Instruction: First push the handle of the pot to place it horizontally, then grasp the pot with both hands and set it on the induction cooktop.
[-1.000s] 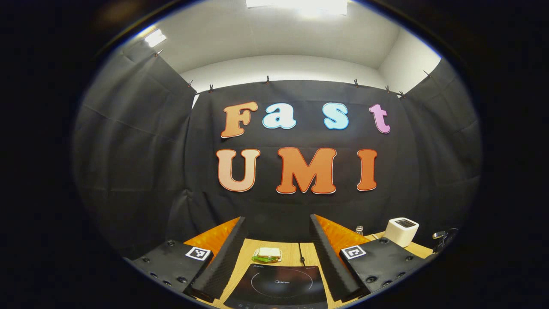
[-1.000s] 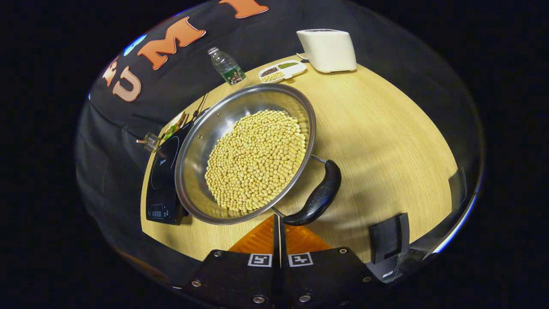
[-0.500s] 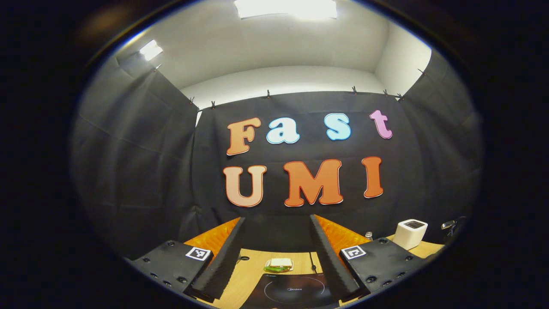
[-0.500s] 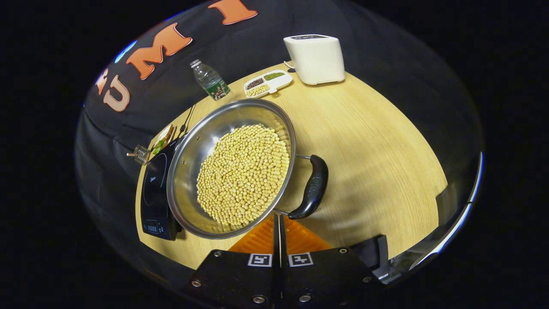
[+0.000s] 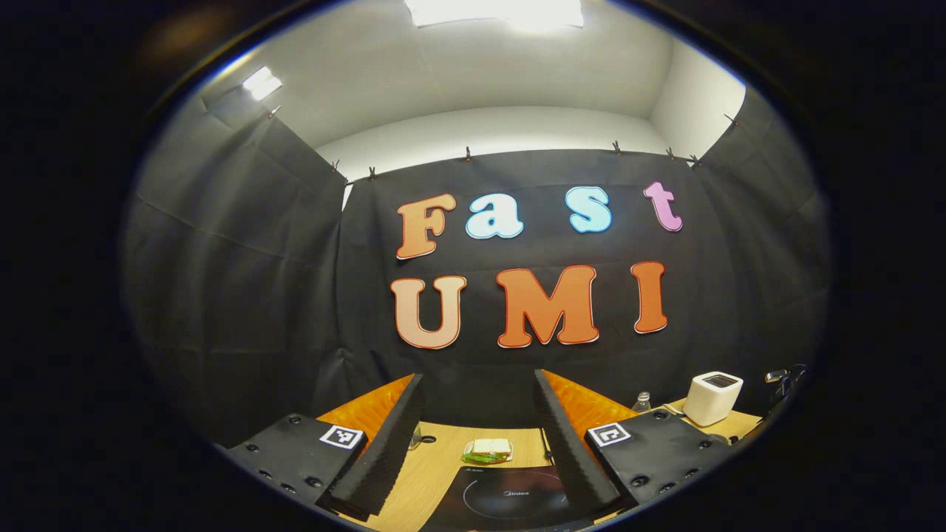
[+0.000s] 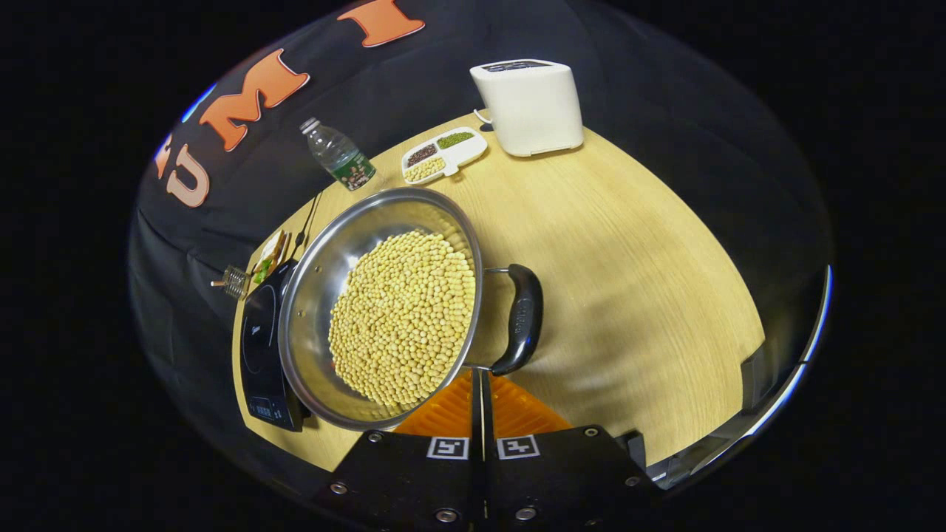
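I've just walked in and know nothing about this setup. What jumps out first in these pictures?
A shiny steel pot heaped with pale yellow beans sits mid-table in the right gripper view, its black handle toward the camera. Beside it lies a black induction cooktop; a white toaster stands at the table's far edge.

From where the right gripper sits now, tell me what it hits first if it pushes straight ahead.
Most likely the pot: the shut right gripper points at its near rim, beside the black handle. Depth is unclear, so contact may already exist.
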A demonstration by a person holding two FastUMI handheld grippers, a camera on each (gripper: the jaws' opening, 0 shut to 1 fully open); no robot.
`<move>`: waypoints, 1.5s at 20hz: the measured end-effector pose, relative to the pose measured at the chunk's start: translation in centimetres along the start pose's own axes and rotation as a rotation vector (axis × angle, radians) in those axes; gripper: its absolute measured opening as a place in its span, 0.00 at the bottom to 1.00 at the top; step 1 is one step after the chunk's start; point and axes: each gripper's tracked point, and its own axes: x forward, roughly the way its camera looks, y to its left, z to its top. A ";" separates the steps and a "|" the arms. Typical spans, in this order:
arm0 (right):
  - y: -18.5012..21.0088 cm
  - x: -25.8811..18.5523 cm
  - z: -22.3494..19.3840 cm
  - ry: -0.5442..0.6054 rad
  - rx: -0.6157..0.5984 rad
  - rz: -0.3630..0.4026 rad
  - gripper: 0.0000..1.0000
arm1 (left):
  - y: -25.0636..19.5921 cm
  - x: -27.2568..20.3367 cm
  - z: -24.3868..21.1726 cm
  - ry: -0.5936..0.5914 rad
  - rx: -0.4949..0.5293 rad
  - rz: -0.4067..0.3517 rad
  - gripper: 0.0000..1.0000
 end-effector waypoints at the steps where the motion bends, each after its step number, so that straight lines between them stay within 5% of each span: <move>1: -0.2 0.1 0.4 -0.001 0.002 -0.005 0.00 | -0.1 0.1 0.0 0.000 0.000 0.000 0.97; 13: -1.1 3.1 6.9 -0.038 -0.060 -0.116 0.00 | -3.2 0.6 -2.4 0.060 -0.031 -0.062 0.97; 21: -1.5 3.7 9.1 -0.110 -0.110 -0.126 0.00 | -8.3 2.2 -9.2 0.235 -0.040 -0.160 0.97; 25: 0.1 1.4 11.7 -0.215 -0.117 -0.043 0.12 | -13.1 2.9 -14.4 0.405 -0.058 -0.260 0.98; 30: 1.0 1.0 12.8 -0.258 -0.203 -0.043 0.41 | -19.2 3.1 -22.1 0.625 -0.030 -0.356 0.95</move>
